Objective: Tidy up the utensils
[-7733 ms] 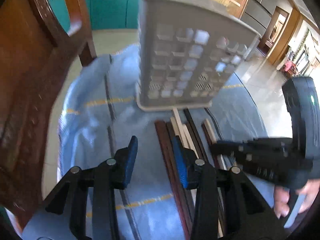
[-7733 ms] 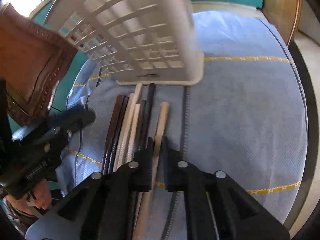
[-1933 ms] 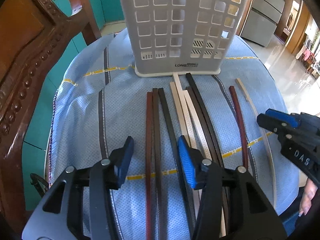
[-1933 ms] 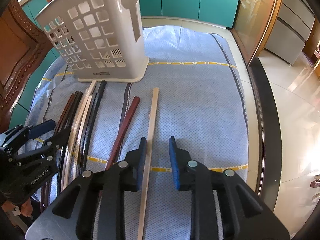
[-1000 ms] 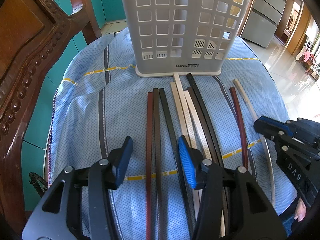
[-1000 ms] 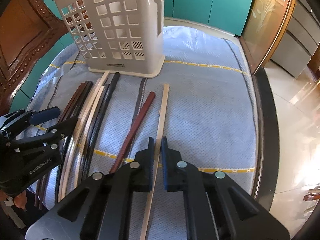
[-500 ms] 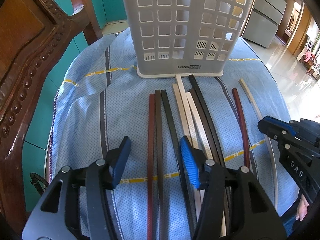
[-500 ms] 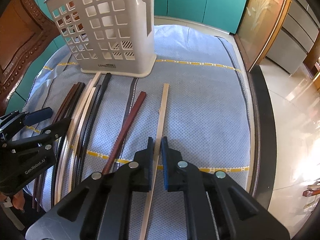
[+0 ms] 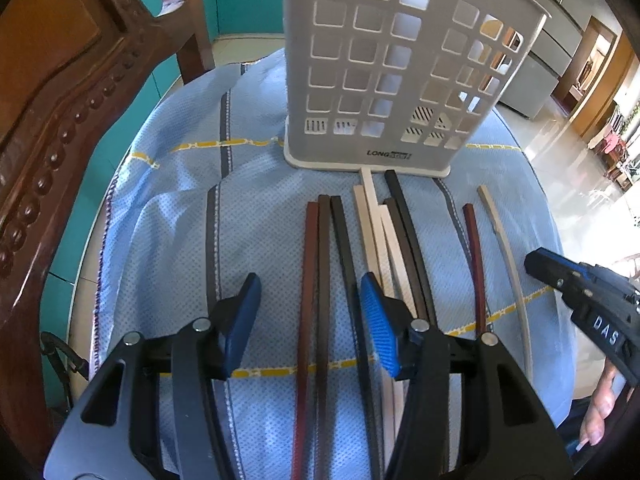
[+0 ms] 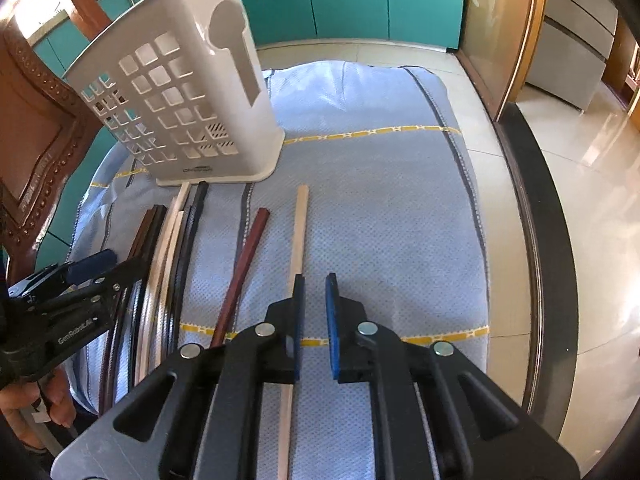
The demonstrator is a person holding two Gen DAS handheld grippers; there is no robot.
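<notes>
Half a second ago my right fingers were pinched on the pale wooden stick; since then they have been opening and have slid off to its right.

From my left wrist camera, my left gripper (image 9: 310,316) stands half open, nothing pressed between its blue-padded fingers (image 9: 378,322), hanging over the blue cloth-covered worktop (image 9: 168,208). Below the gap lie a reddish-brown stick (image 9: 306,300), a dark brown stick (image 9: 323,280) and a black stick (image 9: 348,264), side by side, their far ends short of the white perforated plastic utensil holder (image 9: 384,72). Just right of them is a bundle of pale and black sticks (image 9: 390,232), one pale tip touching the holder's base. Further right of the holder's front lie a lone dark red stick (image 9: 474,264) and the pale wooden stick (image 9: 506,256), with my right gripper (image 9: 538,266) just beyond it. A carved wooden chair (image 9: 60,100) stands left of the holder.

From my right wrist camera, my right gripper (image 10: 314,312) is narrowly open and empty. The pale wooden stick (image 10: 298,240) lies on the cloth under the left finger's outer side, not between the pads, pointing toward the holder (image 10: 188,100). The dark red stick (image 10: 246,260) lies to its left, and my left gripper (image 10: 108,266) hovers over the bundle in front of the holder.
</notes>
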